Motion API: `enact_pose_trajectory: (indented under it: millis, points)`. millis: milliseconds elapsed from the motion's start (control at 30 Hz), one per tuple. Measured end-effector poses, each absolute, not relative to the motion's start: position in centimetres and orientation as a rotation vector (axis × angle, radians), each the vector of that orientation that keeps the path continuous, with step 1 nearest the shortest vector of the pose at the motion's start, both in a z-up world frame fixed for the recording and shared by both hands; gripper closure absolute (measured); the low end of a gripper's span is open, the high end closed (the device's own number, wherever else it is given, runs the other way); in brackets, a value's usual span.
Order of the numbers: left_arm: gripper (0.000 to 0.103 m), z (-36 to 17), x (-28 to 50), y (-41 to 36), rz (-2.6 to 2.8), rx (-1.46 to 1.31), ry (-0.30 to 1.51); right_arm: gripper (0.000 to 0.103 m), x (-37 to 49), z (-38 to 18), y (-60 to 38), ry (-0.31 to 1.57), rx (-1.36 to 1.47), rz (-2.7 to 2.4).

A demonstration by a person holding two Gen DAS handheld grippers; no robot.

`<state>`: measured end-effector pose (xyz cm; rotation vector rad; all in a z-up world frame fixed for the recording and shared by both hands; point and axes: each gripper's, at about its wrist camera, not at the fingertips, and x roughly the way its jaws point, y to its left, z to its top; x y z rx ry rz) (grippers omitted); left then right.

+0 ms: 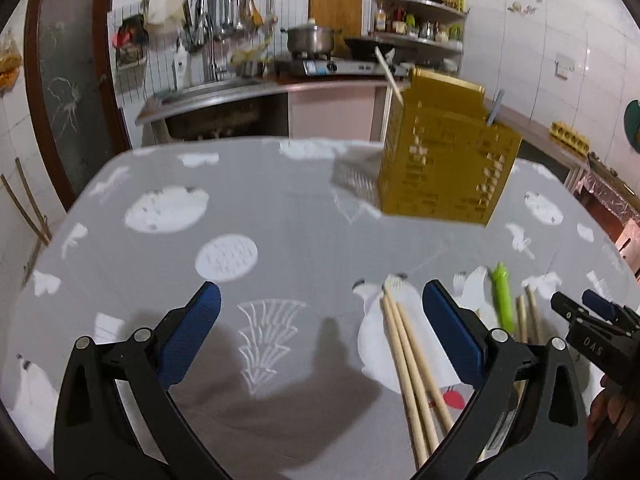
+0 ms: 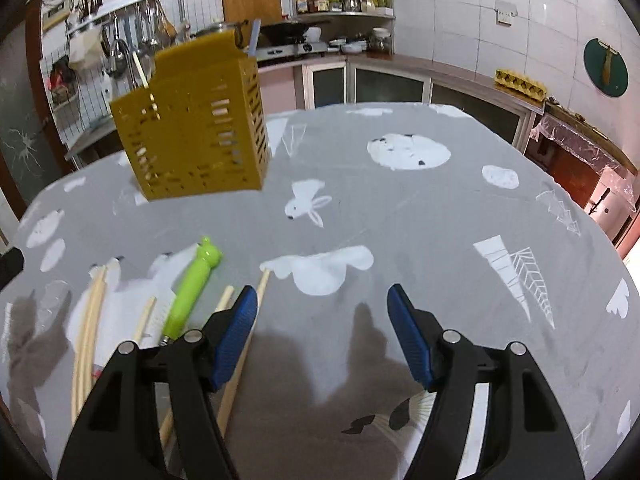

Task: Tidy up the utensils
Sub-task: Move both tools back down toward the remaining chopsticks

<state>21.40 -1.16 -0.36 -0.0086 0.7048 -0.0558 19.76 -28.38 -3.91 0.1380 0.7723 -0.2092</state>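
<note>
both grippers, left (image 1: 320, 336) and right (image 2: 322, 332), hang empty with fingers spread, ready for chopsticks (image 1: 408, 352) at 5 o'clock; yellow holder (image 1: 444, 164) waits at 1 o'clock.

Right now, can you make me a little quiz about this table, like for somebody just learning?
1. True or false: the yellow utensil holder stands on the tablecloth.
2. What colour is the handle lying among the wooden chopsticks? A red, B green, C black.
3. Fill in: the left hand-held gripper and the right hand-held gripper are both ____, holding nothing.

Key: 1 true; 2 B; 3 open.
</note>
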Motion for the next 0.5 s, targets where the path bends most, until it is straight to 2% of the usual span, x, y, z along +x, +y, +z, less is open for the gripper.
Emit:
enact_pose_trajectory:
  millis: [500]
  points:
    - [0.008, -4.2, 23.3, -2.4, -0.053, 0.020, 0.824, 0.039, 22.0, -5.0, -26.5, 0.849, 0.095, -0.196]
